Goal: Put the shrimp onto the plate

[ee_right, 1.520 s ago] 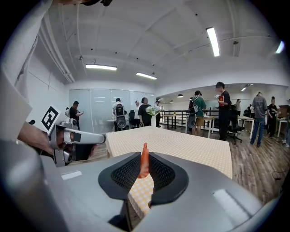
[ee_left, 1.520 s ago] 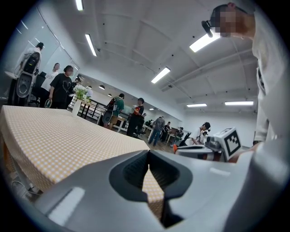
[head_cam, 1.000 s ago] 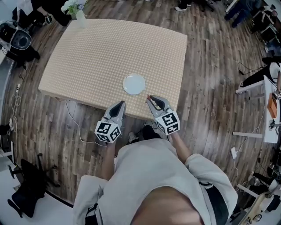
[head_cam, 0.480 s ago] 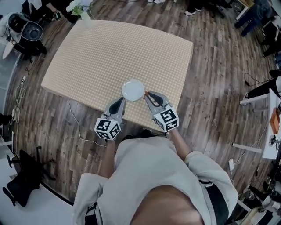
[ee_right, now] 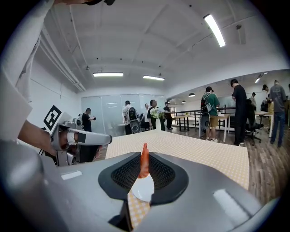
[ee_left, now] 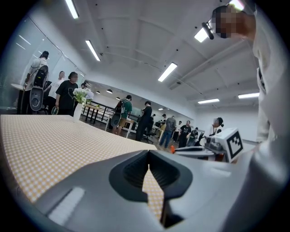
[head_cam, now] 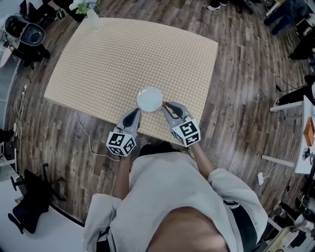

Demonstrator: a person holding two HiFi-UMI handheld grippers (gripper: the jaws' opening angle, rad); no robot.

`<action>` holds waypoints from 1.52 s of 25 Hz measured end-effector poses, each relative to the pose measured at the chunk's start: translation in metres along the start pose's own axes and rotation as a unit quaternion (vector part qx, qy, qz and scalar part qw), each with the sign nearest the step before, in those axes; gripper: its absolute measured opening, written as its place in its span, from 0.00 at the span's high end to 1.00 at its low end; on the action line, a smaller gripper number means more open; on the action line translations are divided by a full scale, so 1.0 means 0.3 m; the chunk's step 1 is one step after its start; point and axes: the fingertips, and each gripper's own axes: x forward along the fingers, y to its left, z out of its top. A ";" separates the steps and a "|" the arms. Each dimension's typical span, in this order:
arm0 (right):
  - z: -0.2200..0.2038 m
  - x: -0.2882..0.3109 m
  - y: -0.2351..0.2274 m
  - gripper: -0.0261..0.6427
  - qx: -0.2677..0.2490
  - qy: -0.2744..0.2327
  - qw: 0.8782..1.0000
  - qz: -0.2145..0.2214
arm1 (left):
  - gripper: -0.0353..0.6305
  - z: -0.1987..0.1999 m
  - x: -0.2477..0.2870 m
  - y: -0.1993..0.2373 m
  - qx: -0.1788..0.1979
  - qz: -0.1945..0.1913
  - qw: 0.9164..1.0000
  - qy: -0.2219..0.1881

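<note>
Head view, from over the shoulder: a person in a pale top stands at the near edge of the checked counter (head_cam: 123, 54), a gripper in each hand. The right gripper (head_cam: 165, 105) is clamped on a slim orange shrimp (ee_right: 144, 158), which stands upright between the jaws with its tip poking above them. The white plate (head_cam: 149, 99), bare so far, sits near the counter's front edge.

Over the last second the right gripper has closed in on the plate. It was apart from the rim and now sits just beside it at about 4 o'clock, and it has barely moved in the last half second. Seen along its own jaws, the plate shows right behind the shrimp.

The left gripper (head_cam: 136, 113) waits at the plate's 7 o'clock with its jaws together and nothing between them. A vase of flowers (head_cam: 89, 12) stands well apart at the counter's 11 o'clock corner.

The carry looks all but finished. What likely remains is a short reach over the rim, a lowering and a release onto the plate.
</note>
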 end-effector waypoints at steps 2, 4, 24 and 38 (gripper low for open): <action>-0.004 0.006 -0.003 0.88 0.004 0.003 1.000 -0.006 | 0.93 0.004 0.008 0.014 0.000 -0.005 1.000 0.003; -0.012 0.015 -0.004 0.88 0.009 0.009 1.000 -0.013 | 0.93 0.007 0.011 0.033 -0.001 -0.008 1.000 0.006; -0.271 0.115 0.125 0.88 0.068 0.102 0.992 -0.010 | 0.93 -0.229 -0.028 0.183 -0.055 -0.019 0.994 0.092; -0.411 0.143 0.125 0.88 0.073 0.158 0.985 0.001 | 0.93 -0.322 -0.009 0.208 -0.077 -0.021 0.990 0.118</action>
